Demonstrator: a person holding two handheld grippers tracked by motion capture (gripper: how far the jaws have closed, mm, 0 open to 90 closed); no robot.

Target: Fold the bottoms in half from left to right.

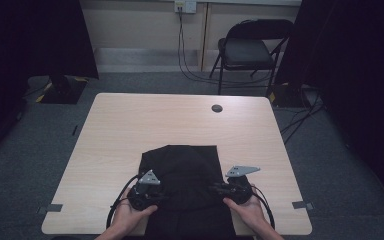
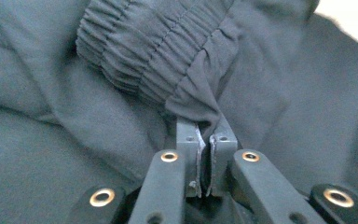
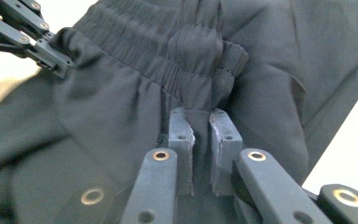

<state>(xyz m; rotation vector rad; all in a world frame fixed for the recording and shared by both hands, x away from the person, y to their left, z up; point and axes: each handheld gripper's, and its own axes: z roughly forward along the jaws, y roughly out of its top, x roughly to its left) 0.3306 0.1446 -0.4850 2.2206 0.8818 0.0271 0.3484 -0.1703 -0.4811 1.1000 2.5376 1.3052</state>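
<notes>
Black cloth, a pair of trousers [image 1: 182,172] with a gathered elastic waistband [image 2: 154,42], lay on the near half of the wooden table [image 1: 130,125], its near end running off the table edge toward the person. The left gripper [image 1: 152,192] pinched the waistband fabric between closed jaws, and the right gripper [image 1: 222,190] clamped another fold of the same band, one at each side of the garment. Judging by the square, flat far edge, the trousers looked already doubled over once, so the folding seemed partly done; a further fold and a final smoothing probably remained. How many layers lay stacked could not be told, since the dark cloth swallowed every seam in the high view. The legs' ends were hidden, and the near part was cut off by the frame.
</notes>
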